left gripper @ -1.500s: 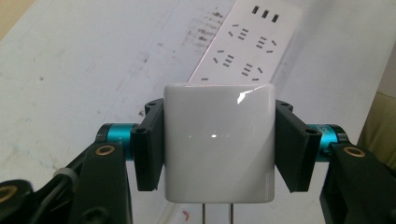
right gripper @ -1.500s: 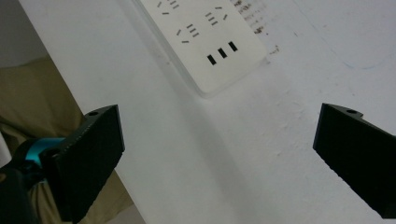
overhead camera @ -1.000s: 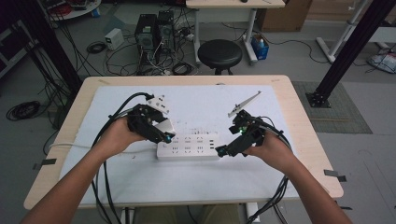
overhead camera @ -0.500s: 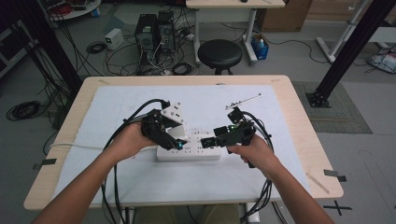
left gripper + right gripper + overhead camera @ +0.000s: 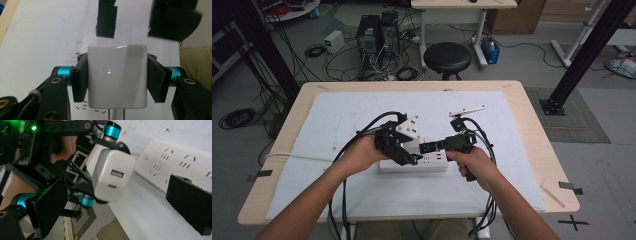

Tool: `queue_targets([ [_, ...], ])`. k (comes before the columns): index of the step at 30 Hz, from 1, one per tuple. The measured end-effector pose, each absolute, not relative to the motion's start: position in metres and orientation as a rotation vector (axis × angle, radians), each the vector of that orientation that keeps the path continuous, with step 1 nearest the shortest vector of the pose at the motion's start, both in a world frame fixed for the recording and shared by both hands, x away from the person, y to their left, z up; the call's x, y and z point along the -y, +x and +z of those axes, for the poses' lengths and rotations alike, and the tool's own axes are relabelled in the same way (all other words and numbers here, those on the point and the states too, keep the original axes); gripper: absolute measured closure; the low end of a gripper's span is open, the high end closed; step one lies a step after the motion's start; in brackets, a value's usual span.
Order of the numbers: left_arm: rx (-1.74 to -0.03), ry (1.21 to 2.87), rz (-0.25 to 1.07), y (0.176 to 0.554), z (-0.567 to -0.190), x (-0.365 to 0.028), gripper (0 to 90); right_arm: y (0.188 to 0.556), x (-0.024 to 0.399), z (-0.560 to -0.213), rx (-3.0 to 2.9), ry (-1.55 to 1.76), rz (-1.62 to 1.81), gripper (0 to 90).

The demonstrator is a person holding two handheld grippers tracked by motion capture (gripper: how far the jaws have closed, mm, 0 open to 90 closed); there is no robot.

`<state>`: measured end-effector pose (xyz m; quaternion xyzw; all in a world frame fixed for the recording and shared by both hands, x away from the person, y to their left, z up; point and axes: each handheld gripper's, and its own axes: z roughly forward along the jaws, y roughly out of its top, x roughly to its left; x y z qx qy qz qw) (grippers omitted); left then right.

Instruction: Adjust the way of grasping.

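Jaws of left gripper (image 5: 117,77) clamp white charger (image 5: 117,75).

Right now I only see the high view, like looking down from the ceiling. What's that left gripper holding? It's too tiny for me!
Observer: A white charger, squeezed between the left gripper's jaws.
Operator: Does it have holes for cables?
Observer: Yes, the right gripper view shows two ports on one face.
Operator: Is the other gripper grabbing it too?
Observer: No. The right gripper is open, with the charger hanging between its jaws, touching neither.
Operator: What's behind it?
Observer: A white power strip lying on the white mat.
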<state>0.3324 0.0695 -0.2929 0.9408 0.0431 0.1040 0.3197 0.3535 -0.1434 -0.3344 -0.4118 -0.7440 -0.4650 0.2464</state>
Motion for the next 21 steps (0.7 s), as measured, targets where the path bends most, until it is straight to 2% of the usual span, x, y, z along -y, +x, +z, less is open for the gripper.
queue_targets([
  [8,-0.092,2.472,0.289,0.333,-0.294,-0.064,42.5,0.358,0.139,-0.34,1.948,-1.172,-1.258,7.3],
  [10,-0.087,2.468,0.29,0.332,-0.293,-0.063,42.4,0.359,0.14,-0.342,1.933,-1.174,-1.269,14.7],
  [15,-0.081,2.458,0.294,0.333,-0.294,-0.059,42.5,0.36,0.143,-0.349,1.843,-1.193,-1.269,20.0],
  [17,-0.079,2.457,0.297,0.333,-0.294,-0.059,42.5,0.361,0.145,-0.353,1.804,-1.206,-1.272,27.0],
  [21,-0.07,2.459,0.3,0.333,-0.295,-0.058,42.4,0.363,0.147,-0.357,1.766,-1.205,-1.262,32.3],
])
